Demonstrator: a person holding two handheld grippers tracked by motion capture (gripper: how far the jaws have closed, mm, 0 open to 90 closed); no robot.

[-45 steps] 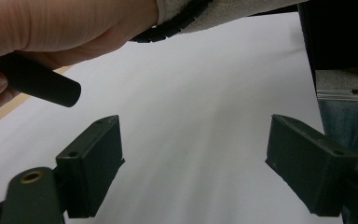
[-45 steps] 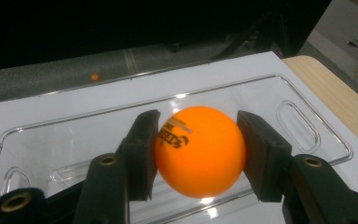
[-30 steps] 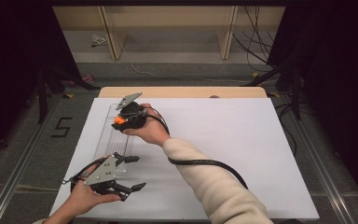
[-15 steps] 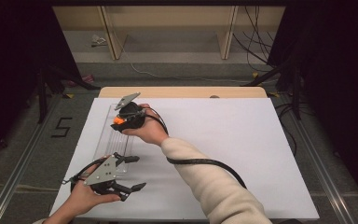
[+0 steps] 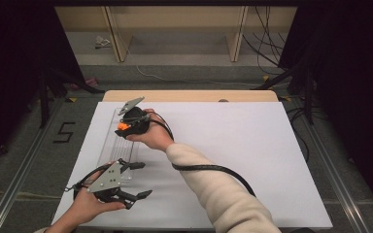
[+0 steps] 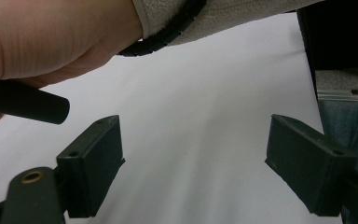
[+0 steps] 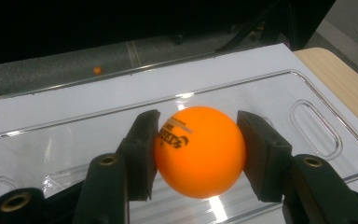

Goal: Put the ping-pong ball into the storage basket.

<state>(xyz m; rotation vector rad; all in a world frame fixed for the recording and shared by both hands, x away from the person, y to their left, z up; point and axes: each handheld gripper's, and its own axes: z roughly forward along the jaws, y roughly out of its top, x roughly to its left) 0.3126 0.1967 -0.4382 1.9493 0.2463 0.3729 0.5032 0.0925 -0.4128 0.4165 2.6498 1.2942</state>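
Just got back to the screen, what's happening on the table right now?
A person is working with tongs in each hand at a white table. The right tongs are shut on an orange ball with dark print on it, held above a clear plastic tray at the table's left side. The left tongs sit near the front edge with jaws wide apart and nothing between them. A second small orange ball lies on the floor beyond the table.

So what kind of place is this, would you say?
Likely a lab recording setup: a white table ringed by dark curtains, loose cables on the floor, and a handheld right gripper clamping an orange ball.
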